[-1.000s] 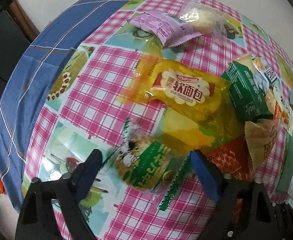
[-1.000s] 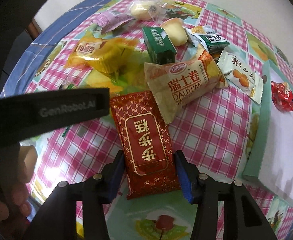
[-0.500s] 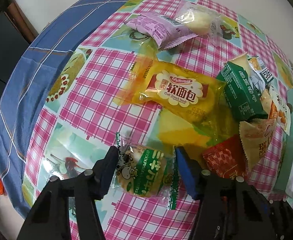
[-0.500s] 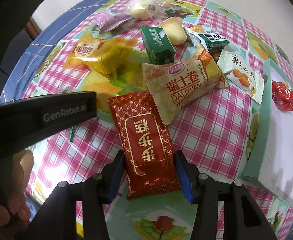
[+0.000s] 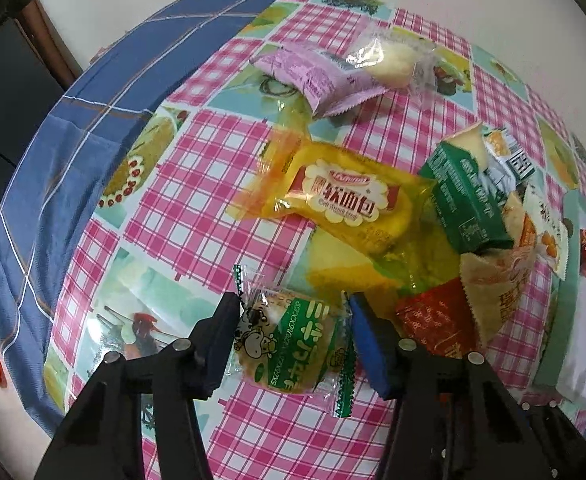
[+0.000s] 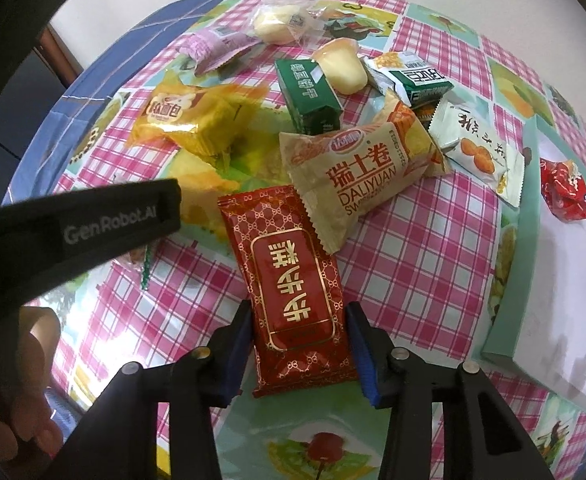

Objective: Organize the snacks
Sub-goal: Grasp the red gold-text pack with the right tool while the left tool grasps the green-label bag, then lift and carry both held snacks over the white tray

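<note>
The round cake in its clear wrapper with green print lies on the desk between the fingers of the left gripper, whose jaws have just been closing – both pads now press the wrapper's sides, where a second ago they stood wide on either side of it. The flat red foil packet with gold characters lies lengthwise between the pads of the right gripper; those jaws have just been closing too, and they touch the packet's long edges.

Right of the right gripper sits a shallow pale-green tray with a white floor, holding crumpled red-wrapped sweets at its far end.

Ahead of the right gripper, a cream swiss-roll packet with orange lettering overlaps the red packet's far corner. Beyond it lie a dark green carton, a pale jelly cup, a green-and-white pouch and a white packet picturing orange fruit. Ahead of the left gripper rests a yellow soft-bread bag; farther off are a lilac wrapper and a clear-wrapped pale bun. The desk wears a pink-checked oilcloth over a blue cloth.
</note>
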Available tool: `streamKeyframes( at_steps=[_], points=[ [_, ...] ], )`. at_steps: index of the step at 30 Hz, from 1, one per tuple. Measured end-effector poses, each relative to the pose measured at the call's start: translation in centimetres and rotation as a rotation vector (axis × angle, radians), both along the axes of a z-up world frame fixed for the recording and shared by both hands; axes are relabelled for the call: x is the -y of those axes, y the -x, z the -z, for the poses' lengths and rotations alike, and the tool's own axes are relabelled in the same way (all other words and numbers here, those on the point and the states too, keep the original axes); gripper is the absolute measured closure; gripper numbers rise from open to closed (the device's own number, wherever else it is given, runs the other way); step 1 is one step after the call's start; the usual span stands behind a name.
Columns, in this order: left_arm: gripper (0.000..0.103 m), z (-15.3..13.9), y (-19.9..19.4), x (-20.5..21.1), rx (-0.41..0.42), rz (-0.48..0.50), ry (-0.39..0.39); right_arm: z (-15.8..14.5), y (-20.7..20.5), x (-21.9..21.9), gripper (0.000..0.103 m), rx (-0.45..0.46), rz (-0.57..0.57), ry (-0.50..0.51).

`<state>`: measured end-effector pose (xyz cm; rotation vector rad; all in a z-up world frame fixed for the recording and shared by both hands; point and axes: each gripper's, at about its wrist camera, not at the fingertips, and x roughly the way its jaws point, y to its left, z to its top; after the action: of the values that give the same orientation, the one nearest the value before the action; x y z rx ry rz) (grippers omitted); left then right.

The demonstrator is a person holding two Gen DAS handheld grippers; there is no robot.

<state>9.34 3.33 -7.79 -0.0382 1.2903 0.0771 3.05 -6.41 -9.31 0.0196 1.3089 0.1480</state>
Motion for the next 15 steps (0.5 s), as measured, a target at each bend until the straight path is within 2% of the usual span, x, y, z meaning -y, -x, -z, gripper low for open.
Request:
streamKeyframes(
  at_steps=[7, 15],
  points=[
    [0.046, -2.6, 0.4, -0.3, 0.054, -0.014, 0.004, -1.2, 0.3, 1.1, 0.055, 0.005, 0.015, -0.059],
    [0.046, -5.0, 1.3, -0.7, 0.120, -0.043, 0.021, -3.9, 1.4, 2.4, 0.055, 0.061, 0.019, -0.108]
  ],
)
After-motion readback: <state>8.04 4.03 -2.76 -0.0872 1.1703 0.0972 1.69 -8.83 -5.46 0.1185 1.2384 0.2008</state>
